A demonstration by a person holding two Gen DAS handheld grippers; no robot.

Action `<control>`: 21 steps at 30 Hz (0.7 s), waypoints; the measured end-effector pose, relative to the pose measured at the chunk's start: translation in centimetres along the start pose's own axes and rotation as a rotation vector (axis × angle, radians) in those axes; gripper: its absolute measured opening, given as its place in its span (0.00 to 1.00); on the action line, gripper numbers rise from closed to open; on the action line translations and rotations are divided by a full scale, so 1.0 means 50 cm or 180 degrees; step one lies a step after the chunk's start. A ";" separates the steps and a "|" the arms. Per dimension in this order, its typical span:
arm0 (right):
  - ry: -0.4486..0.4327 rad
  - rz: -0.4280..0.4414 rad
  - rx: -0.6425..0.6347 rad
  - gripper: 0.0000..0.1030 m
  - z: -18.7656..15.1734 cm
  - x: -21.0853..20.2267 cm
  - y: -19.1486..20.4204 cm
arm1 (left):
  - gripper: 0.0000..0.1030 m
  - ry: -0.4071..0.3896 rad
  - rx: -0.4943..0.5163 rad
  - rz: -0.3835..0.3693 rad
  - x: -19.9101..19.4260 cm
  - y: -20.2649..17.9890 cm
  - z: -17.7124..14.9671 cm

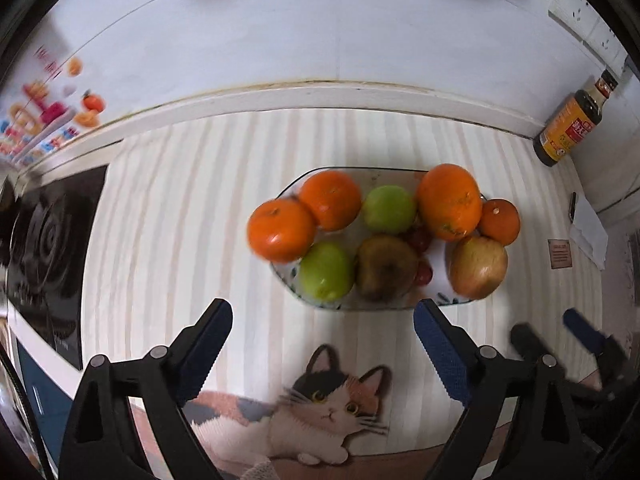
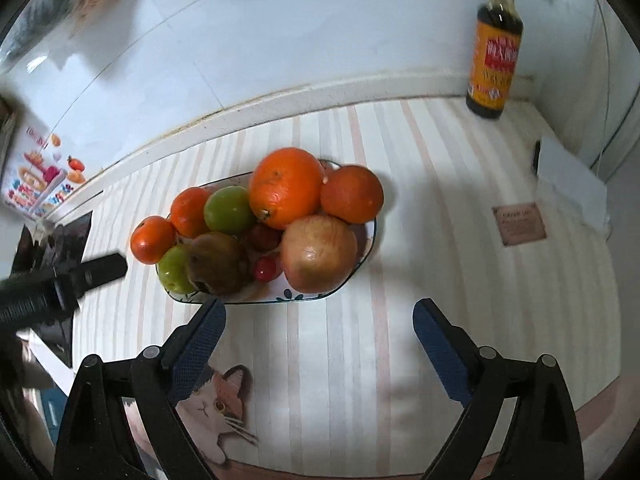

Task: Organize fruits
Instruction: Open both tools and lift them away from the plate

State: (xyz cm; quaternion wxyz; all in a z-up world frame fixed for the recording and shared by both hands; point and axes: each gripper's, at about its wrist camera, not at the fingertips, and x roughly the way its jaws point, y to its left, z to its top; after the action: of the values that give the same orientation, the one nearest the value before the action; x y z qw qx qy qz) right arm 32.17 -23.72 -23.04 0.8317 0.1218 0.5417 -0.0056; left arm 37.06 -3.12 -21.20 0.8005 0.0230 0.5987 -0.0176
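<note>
- The plate [image 1: 298,298] is a shallow oval thing with a dark rim and little leaf doodles on the edge, and it's piled with fruit.
- Count from the left wrist view: a big orange [image 1: 449,201], three smaller mandarins (one [image 1: 281,230] hanging over the left rim, one [image 1: 330,200] behind it, one [image 1: 499,221] at the far right), two green apples [image 1: 388,209] [image 1: 327,270], a brownish bruised-looking pear [image 1: 386,266], a reddish-yellow apple [image 1: 478,266] and a couple of small red fruits [image 1: 420,239] tucked in the middle, can't tell what kind.
- The plate sits on the striped cloth [image 1: 180,220] covering the worktop, just past the cat print [image 1: 320,404], roughly mid-cloth.
- Left gripper [image 1: 323,342]: fingers spread wide, nothing between them, not touching anything; the plate's near rim is just beyond the tips.
- Right gripper [image 2: 319,338]: same deal, fingers wide apart and holding nothing. The left fingertip [image 2: 210,312] sits right at the plate's near rim in that view, can't tell if it actually touches.
- The plate's long axis runs left to right across the left wrist view, parallel to the back wall; in the right wrist view it looks slanted, left end nearer.
- The pear lies tilted, and which way its stem end points I can't tell.
- A sauce bottle [image 2: 495,52] stands upright in the back right corner, well apart from the plate.
- The stove top [image 1: 48,248] is off to the left of the cloth.
</note>
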 end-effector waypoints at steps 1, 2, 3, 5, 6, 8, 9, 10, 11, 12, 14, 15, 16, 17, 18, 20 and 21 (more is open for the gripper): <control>-0.0025 -0.0011 -0.0038 0.95 0.001 -0.011 0.003 | 0.90 -0.0018 -0.0023 -0.0004 -0.005 0.004 -0.006; -0.0038 -0.0001 -0.0058 0.95 0.006 -0.018 0.011 | 0.90 -0.0063 -0.0049 0.0005 -0.016 0.008 -0.015; -0.0056 -0.0001 -0.0083 0.95 0.007 -0.024 0.016 | 0.90 -0.0100 -0.0053 0.0006 -0.024 0.011 -0.021; -0.0085 -0.0007 -0.0127 0.95 0.007 -0.041 0.021 | 0.90 -0.0211 -0.0070 0.0029 -0.052 0.019 -0.038; -0.0093 0.0000 -0.0139 0.95 0.006 -0.054 0.024 | 0.90 -0.0258 -0.0079 0.0030 -0.064 0.022 -0.045; -0.0160 0.0004 -0.0163 0.95 -0.002 -0.089 0.030 | 0.90 -0.0368 -0.0098 0.0046 -0.096 0.026 -0.062; -0.0207 0.0009 -0.0180 0.95 -0.008 -0.111 0.036 | 0.90 -0.0446 -0.0102 0.0049 -0.115 0.028 -0.074; -0.0242 0.0014 -0.0198 0.95 -0.013 -0.131 0.043 | 0.90 -0.0515 -0.0102 0.0057 -0.134 0.031 -0.086; -0.0283 0.0023 -0.0215 0.95 -0.021 -0.151 0.049 | 0.90 -0.0587 -0.0104 0.0069 -0.154 0.037 -0.100; -0.0319 0.0029 -0.0227 0.95 -0.030 -0.170 0.055 | 0.90 -0.0641 -0.0105 0.0069 -0.170 0.041 -0.110; -0.0401 0.0038 -0.0243 0.95 -0.055 -0.214 0.069 | 0.90 -0.0755 -0.0097 0.0054 -0.211 0.048 -0.142; -0.0442 0.0037 -0.0243 0.95 -0.070 -0.237 0.074 | 0.90 -0.0792 -0.0092 0.0042 -0.227 0.052 -0.155; -0.0484 0.0025 -0.0248 0.95 -0.087 -0.261 0.081 | 0.90 -0.0831 -0.0082 0.0035 -0.244 0.055 -0.169; -0.0512 0.0019 -0.0248 0.95 -0.100 -0.278 0.086 | 0.90 -0.0880 -0.0059 0.0027 -0.268 0.061 -0.191; -0.0542 0.0022 -0.0243 0.95 -0.116 -0.300 0.091 | 0.90 -0.0919 -0.0049 0.0022 -0.284 0.065 -0.206; -0.0623 -0.0002 -0.0252 0.95 -0.154 -0.347 0.102 | 0.90 -0.1009 -0.0006 0.0010 -0.325 0.073 -0.244; -0.0667 -0.0017 -0.0256 0.95 -0.174 -0.372 0.109 | 0.90 -0.1042 0.0008 0.0001 -0.339 0.077 -0.259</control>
State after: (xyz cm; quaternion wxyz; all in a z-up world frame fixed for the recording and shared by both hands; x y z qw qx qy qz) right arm 17.42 -18.92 -8.51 0.8880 0.0856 0.4519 0.0013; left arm 20.09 1.47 -8.53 0.8873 0.0208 0.4602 -0.0218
